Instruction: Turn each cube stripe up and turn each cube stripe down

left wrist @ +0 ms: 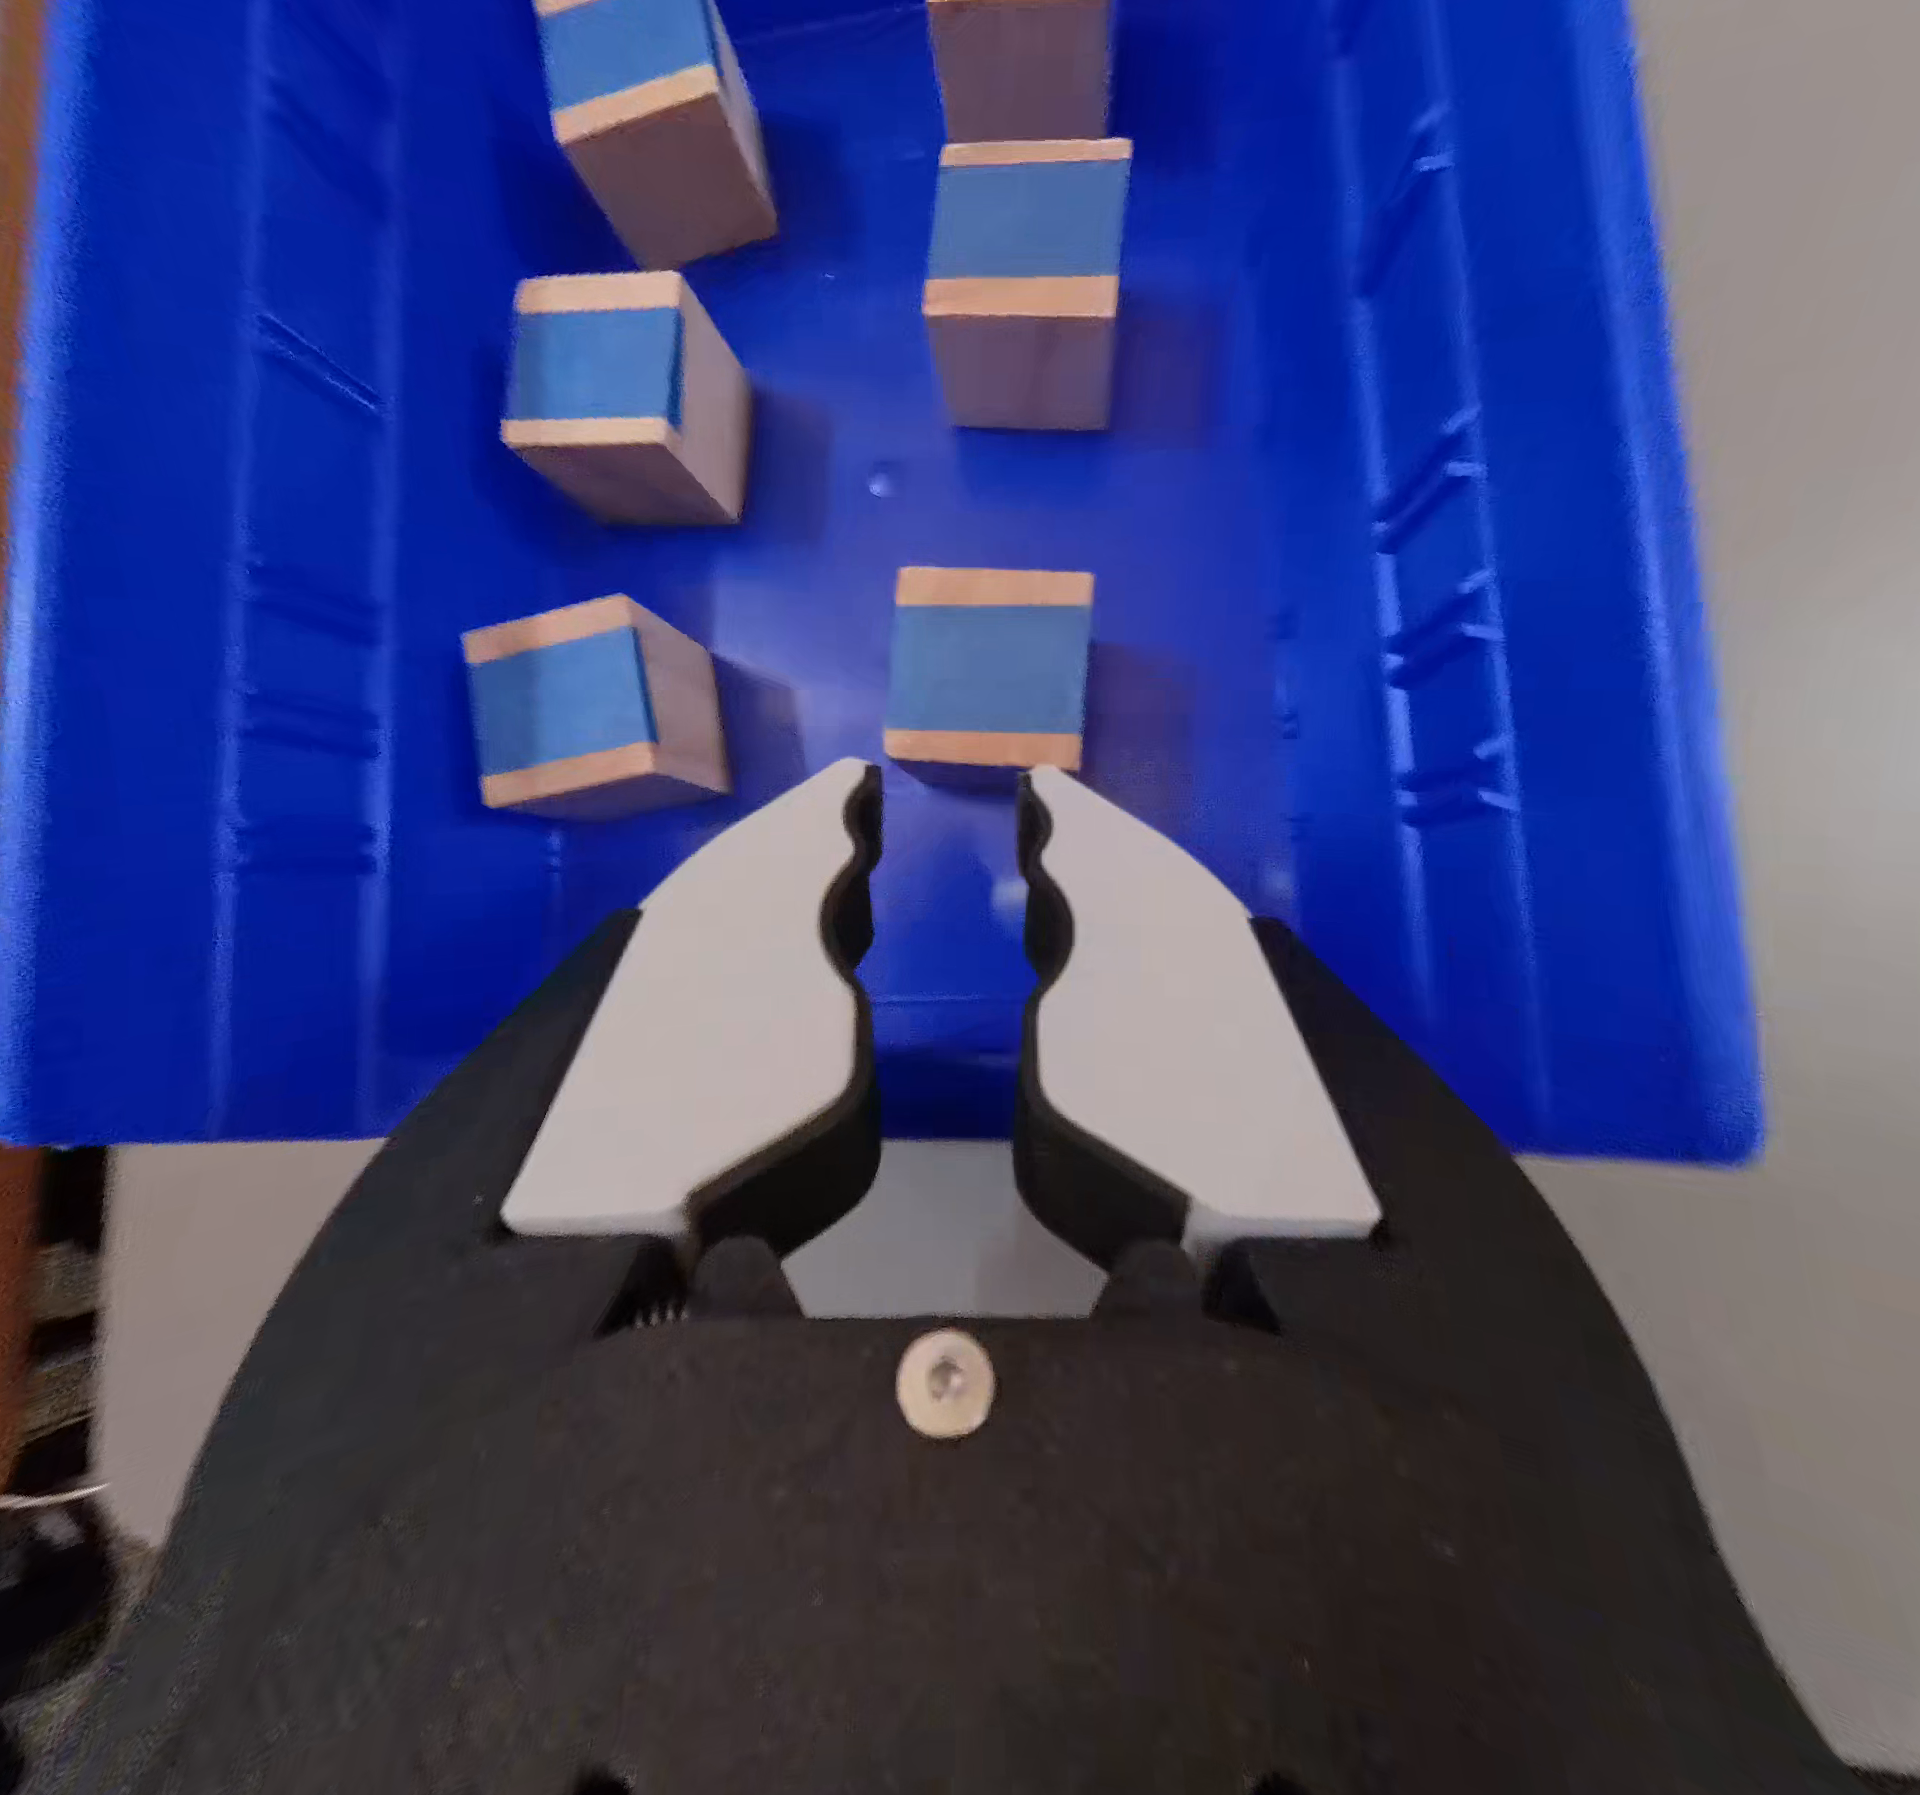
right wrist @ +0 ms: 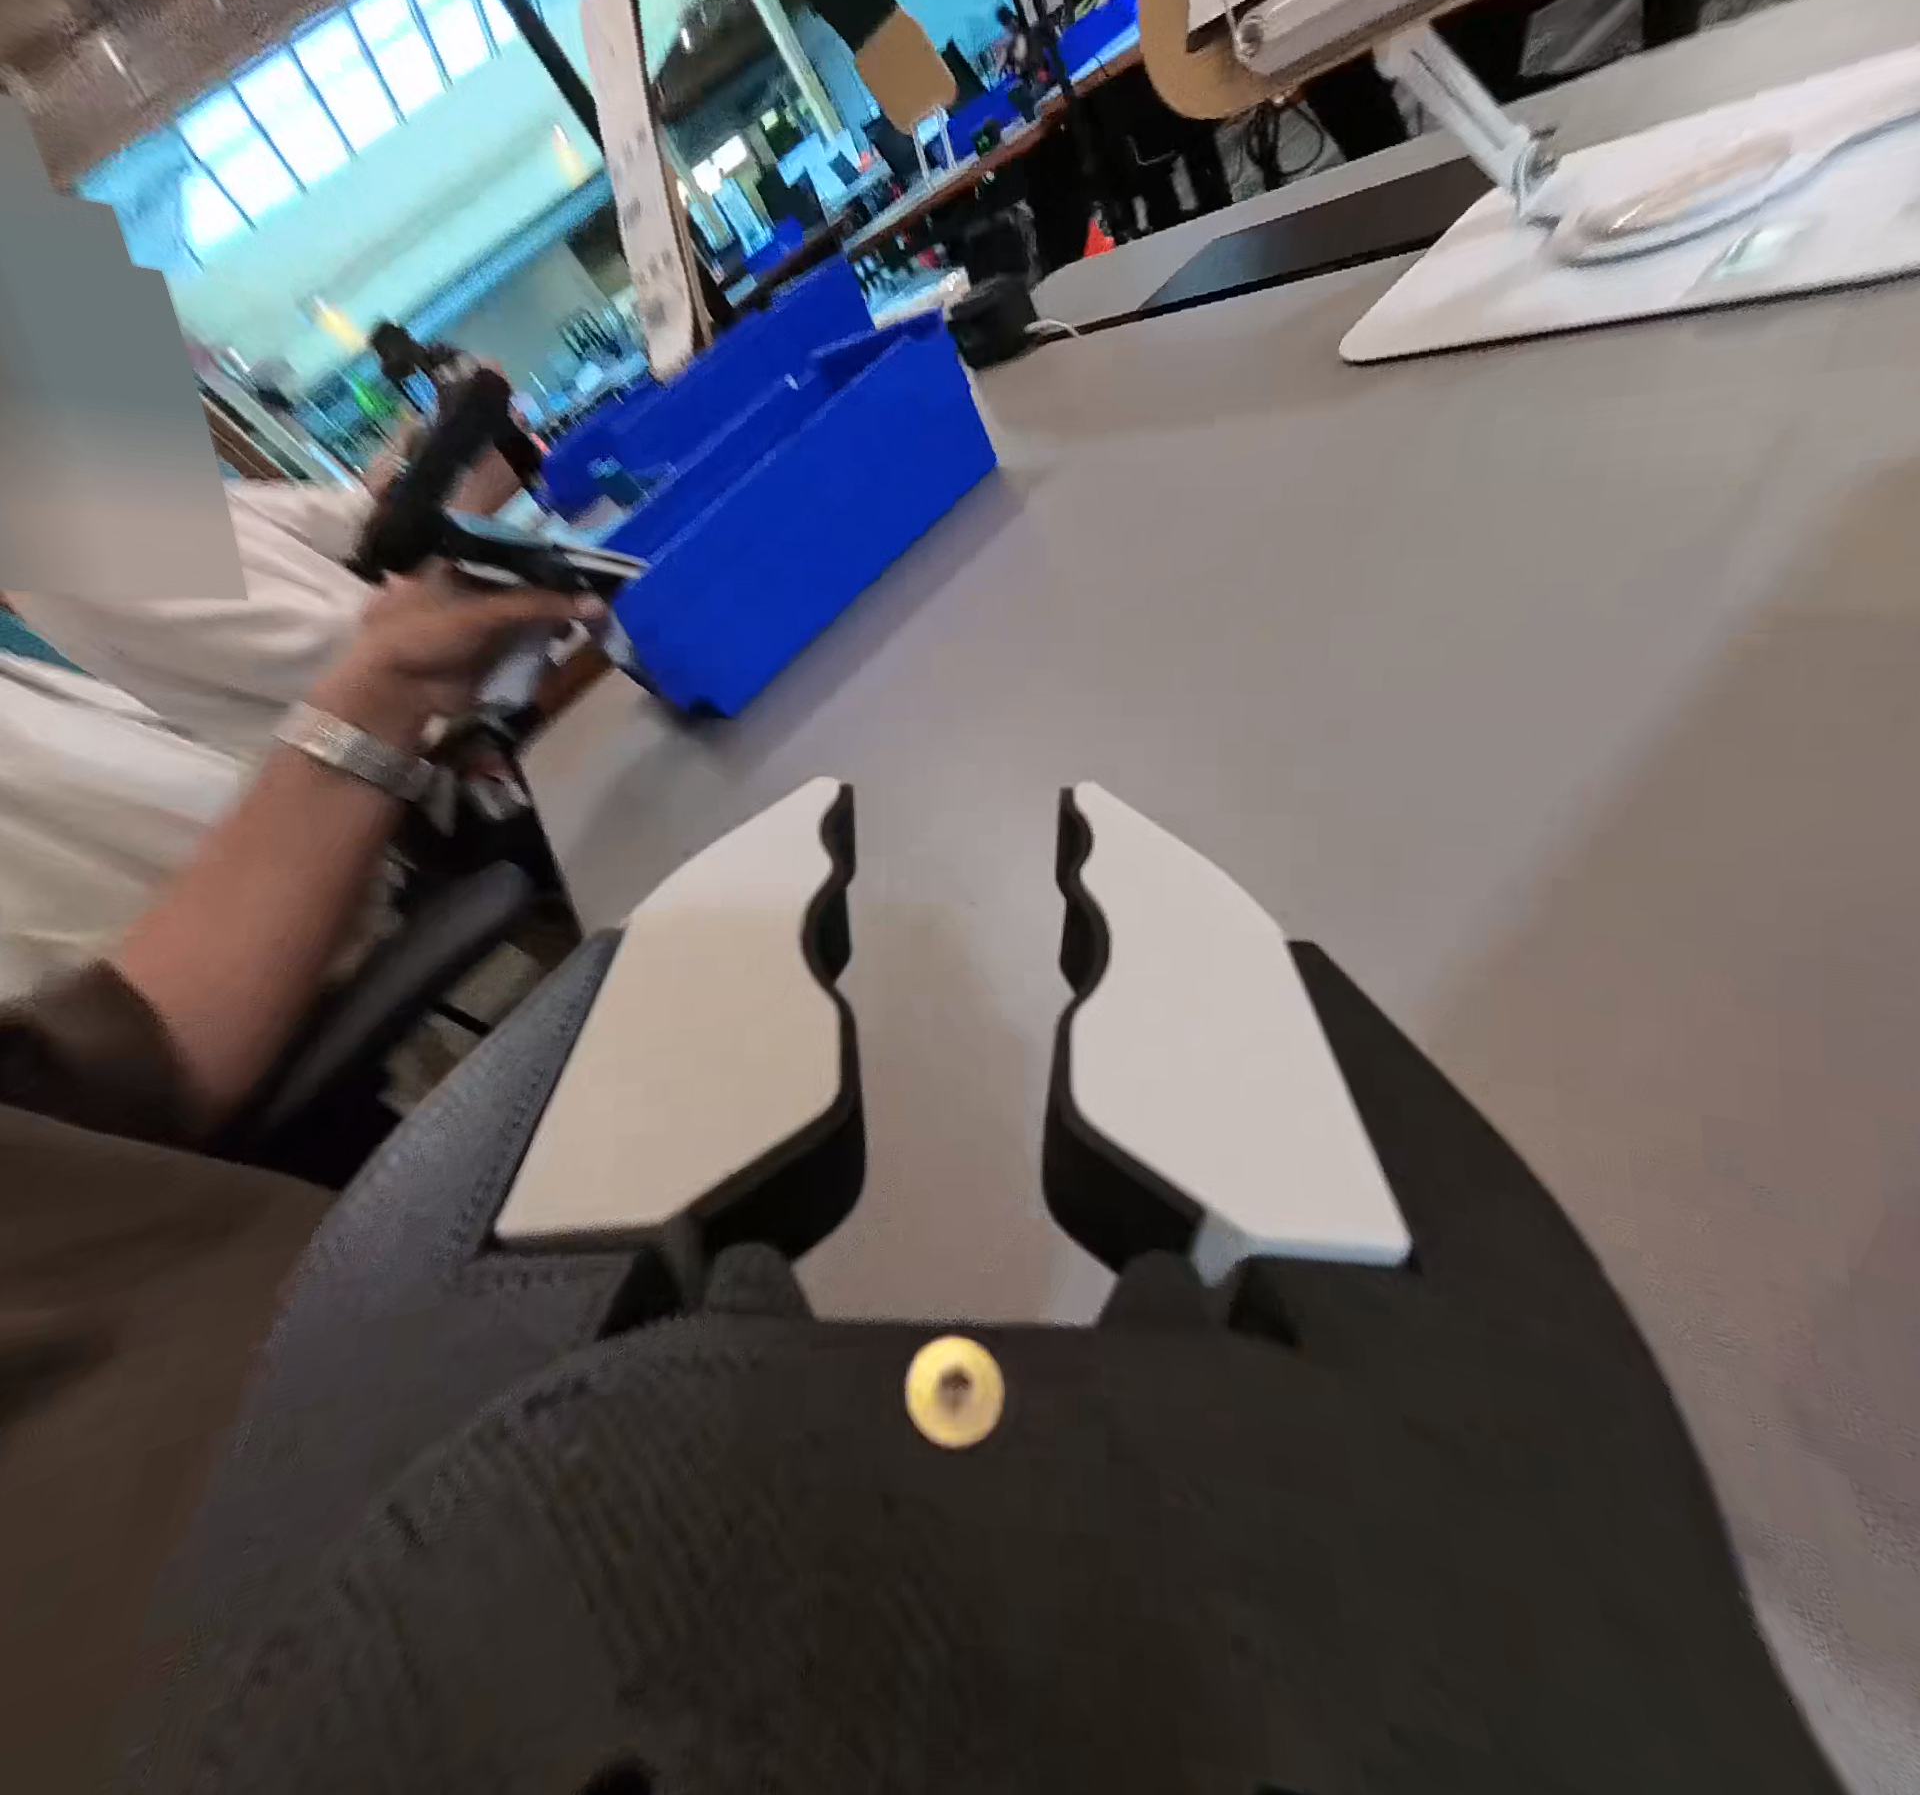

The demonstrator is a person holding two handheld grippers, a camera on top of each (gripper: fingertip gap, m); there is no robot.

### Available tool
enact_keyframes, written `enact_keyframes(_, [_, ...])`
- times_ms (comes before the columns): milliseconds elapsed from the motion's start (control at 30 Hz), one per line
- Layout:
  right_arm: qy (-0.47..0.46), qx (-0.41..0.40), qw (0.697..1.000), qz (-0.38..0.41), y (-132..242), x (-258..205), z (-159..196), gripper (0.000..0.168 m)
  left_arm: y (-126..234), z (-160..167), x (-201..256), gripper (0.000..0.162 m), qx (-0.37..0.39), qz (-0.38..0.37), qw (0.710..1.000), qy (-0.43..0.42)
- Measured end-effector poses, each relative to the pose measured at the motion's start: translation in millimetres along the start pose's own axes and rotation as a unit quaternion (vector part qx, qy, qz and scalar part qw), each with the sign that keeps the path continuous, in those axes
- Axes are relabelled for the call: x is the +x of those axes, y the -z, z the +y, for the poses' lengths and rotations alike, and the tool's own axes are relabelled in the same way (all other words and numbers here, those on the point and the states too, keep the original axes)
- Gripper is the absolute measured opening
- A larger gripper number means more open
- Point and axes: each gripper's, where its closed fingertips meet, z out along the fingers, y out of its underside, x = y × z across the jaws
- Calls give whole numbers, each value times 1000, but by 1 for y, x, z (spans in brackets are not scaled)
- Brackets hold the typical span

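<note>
Several wooden cubes with a blue stripe on the top face sit in two columns inside a blue bin (left wrist: 312, 602). The nearest right cube (left wrist: 987, 670) lies just beyond my left gripper (left wrist: 948, 779), which is open and empty above the bin's near part. A left-column cube (left wrist: 566, 696) sits beside it, with others farther back (left wrist: 597, 374) (left wrist: 1023, 218). My right gripper (right wrist: 954, 795) is open and empty over the grey table (right wrist: 1351, 706), away from the bin (right wrist: 821, 519). The other gripper (right wrist: 488, 540) shows there in a person's hand.
The bin's ribbed walls (left wrist: 1455, 498) close in both sides of the cubes. In the right wrist view a white monitor stand base (right wrist: 1662, 249) stands at the far right, more blue bins (right wrist: 727, 374) lie behind, and a person's arm (right wrist: 260, 831) is at the left.
</note>
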Motion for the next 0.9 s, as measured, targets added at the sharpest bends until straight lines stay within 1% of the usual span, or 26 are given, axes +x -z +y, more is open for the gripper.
enact_keyframes(33, [-28,8,1000,-6,4,2,-1,39,-2,-3,-1,25,-2,-13,1000,-16])
enact_keyframes(100, [-67,23,997,-7,14,7,-4,40,-5,-13,4,29,-2,-17,999,-39])
enact_keyframes(167, [-85,43,995,3,27,12,-7,39,-9,-20,11,35,-9,-4,999,-53])
enact_keyframes(267, [-79,65,994,33,44,18,-10,38,-19,-15,11,63,-60,3,996,-67])
enact_keyframes(300, [-74,68,994,44,49,19,-9,38,-24,-13,6,70,-73,-7,995,-68])
enact_keyframes(333, [-70,70,994,52,53,20,-8,37,-28,-11,1,73,-84,-18,994,-68])
enact_keyframes(400, [-69,75,993,60,60,19,-7,37,-38,-6,-5,70,-107,-16,992,-60])
enact_keyframes(433, [-70,77,993,63,62,20,-7,37,-43,-1,-3,65,-121,-1,991,-52])
enact_keyframes(467, [-73,80,992,65,65,20,-7,37,-46,1,1,52,-130,22,990,-44])
enact_keyframes(500, [-75,83,991,67,67,20,-7,37,-47,-1,4,47,-125,39,991,-34])
enact_keyframes(533, [-77,86,991,68,68,20,-7,36,-46,-5,6,47,-116,52,991,-30])
enact_keyframes(633, [-84,92,990,71,72,22,-8,36,-29,-32,4,47,-51,76,996,3])
enact_keyframes(733, [-84,91,990,72,71,23,-8,36,9,-74,5,46,64,112,991,37])
enact_keyframes(767, [-81,87,990,72,69,23,-7,36,27,-90,9,46,116,134,983,43])
enact_keyframes(833, [-75,77,992,70,64,21,-4,36,69,-121,26,46,213,194,956,61])
enact_keyframes(900, [-62,66,994,67,58,17,-3,36,114,-144,52,46,292,280,912,69])
